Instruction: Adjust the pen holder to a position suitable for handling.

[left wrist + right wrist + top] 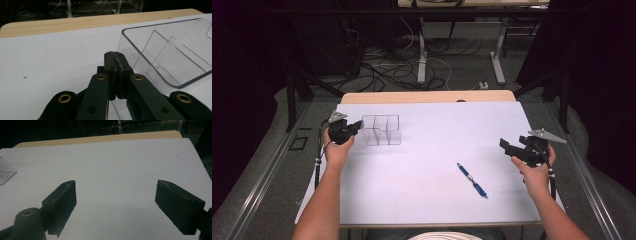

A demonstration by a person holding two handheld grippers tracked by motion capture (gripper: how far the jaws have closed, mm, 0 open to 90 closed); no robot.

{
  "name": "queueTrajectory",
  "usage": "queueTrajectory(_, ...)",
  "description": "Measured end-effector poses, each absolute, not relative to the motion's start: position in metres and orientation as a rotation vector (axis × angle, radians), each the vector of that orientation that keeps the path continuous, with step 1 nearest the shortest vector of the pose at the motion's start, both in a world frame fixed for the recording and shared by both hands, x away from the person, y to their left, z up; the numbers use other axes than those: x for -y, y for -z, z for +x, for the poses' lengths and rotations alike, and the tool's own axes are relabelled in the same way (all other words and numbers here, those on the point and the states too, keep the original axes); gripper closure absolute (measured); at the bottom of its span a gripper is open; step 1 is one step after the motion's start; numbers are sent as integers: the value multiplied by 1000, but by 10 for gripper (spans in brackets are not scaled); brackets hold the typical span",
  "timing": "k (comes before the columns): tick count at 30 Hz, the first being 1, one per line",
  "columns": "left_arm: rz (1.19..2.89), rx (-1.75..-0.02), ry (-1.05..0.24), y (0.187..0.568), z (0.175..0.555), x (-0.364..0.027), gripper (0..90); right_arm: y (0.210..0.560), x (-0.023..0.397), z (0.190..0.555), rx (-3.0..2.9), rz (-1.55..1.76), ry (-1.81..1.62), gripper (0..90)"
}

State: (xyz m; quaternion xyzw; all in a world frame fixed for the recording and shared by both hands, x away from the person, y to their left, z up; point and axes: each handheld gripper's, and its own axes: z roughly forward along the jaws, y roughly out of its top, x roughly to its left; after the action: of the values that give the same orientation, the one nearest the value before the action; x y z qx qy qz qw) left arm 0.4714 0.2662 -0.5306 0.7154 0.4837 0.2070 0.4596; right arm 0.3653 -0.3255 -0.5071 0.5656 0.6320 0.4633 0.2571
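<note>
A clear plastic organizer (pixel 382 130) with inner dividers stands on the white table (pixel 437 200) at the back left. My left gripper (pixel 358 125) is level with its left wall, jaws pressed together with nothing visible between them. In the left gripper view the shut jaws (pixel 115 53) sit just left of the organizer (pixel 175 50) rim; I cannot tell if they touch it. A blue pen (pixel 472 180) lies front right of centre. My right gripper (pixel 507 145) hovers at the right edge, open and empty, its jaws (pixel 116 195) wide apart over bare white surface.
A wooden strip (pixel 427 96) runs along the table's far edge. Beyond it are cables and table legs (pixel 422 60) on the floor. A corner of the organizer (pixel 6 173) shows at the left of the right gripper view.
</note>
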Motion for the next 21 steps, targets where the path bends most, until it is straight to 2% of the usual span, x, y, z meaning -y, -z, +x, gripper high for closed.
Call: queueTrajectory(21, 1797, -1138, -370, 522, 467, -172, 899, 507, 323, 364, -1711, 1537, -1272, 170)
